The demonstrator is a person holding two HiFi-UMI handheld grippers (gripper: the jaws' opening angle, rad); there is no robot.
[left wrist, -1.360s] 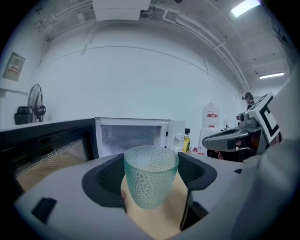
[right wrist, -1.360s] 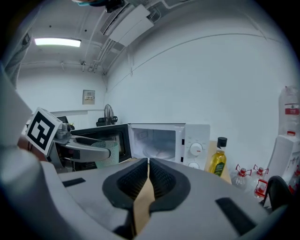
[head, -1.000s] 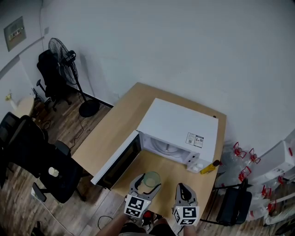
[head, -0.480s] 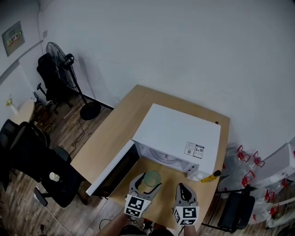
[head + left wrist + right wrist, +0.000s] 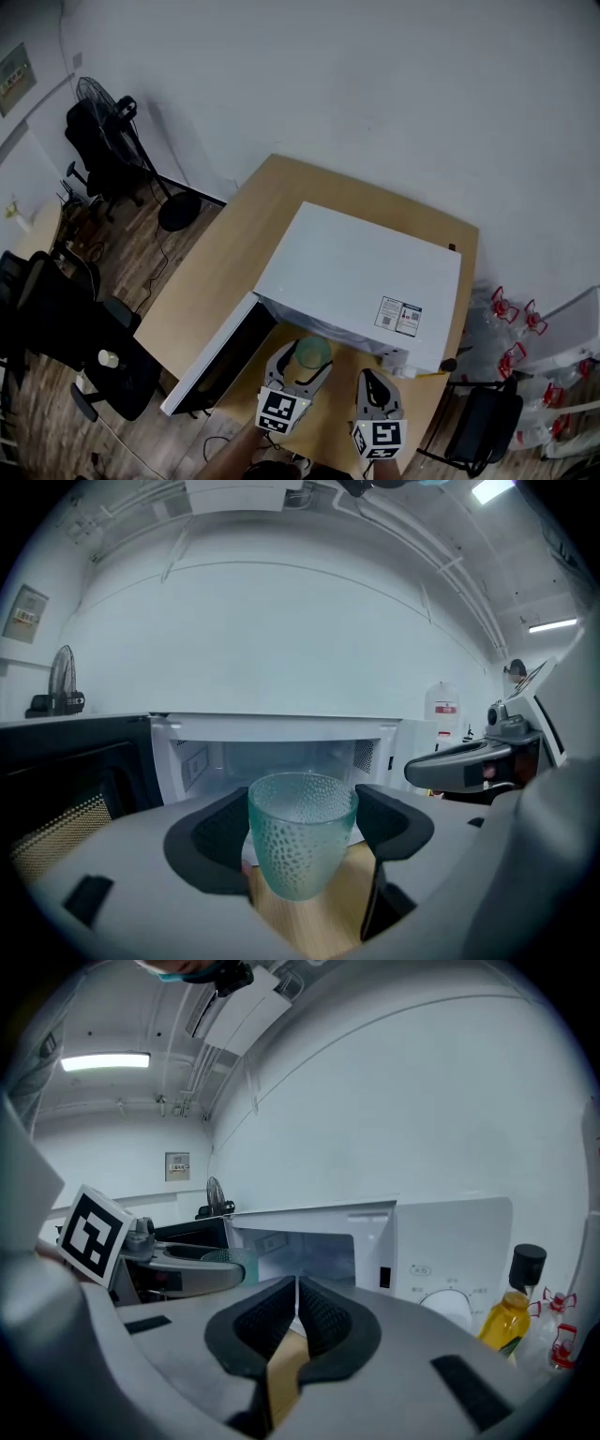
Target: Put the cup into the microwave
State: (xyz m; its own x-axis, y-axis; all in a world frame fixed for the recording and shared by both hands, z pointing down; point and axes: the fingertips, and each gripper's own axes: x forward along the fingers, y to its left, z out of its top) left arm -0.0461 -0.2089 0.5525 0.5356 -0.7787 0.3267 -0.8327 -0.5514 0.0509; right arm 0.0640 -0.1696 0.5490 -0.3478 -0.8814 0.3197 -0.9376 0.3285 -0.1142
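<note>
Cup [image 5: 302, 832]: a translucent, green-tinted glass with a dimpled wall, held upright and clamped between the two dark pads of the left gripper [image 5: 300, 364], one pad against each side. The cup appears empty. It hangs above the strip of wooden table [image 5: 234, 244] directly in front of the microwave [image 5: 361, 277], level with the cavity opening; whether its rim has crossed the opening cannot be told. The microwave is a white unit standing on the table, with its door [image 5: 217, 358] swung fully out to the left, dark inner face exposed. The cavity [image 5: 281, 757] shows pale walls behind the cup, and its floor is hidden by the cup and the jaws. The right gripper [image 5: 296, 1309] is beside the left one, to its right, also over the table edge; its jaws are pressed together with nothing between them. A bottle [image 5: 511, 1312] of yellow liquid with a black cap stands just beside the control-panel end of the microwave. A pedestal fan [image 5: 101, 101] and dark office chairs [image 5: 56, 314] occupy the floor to the left of the table.
</note>
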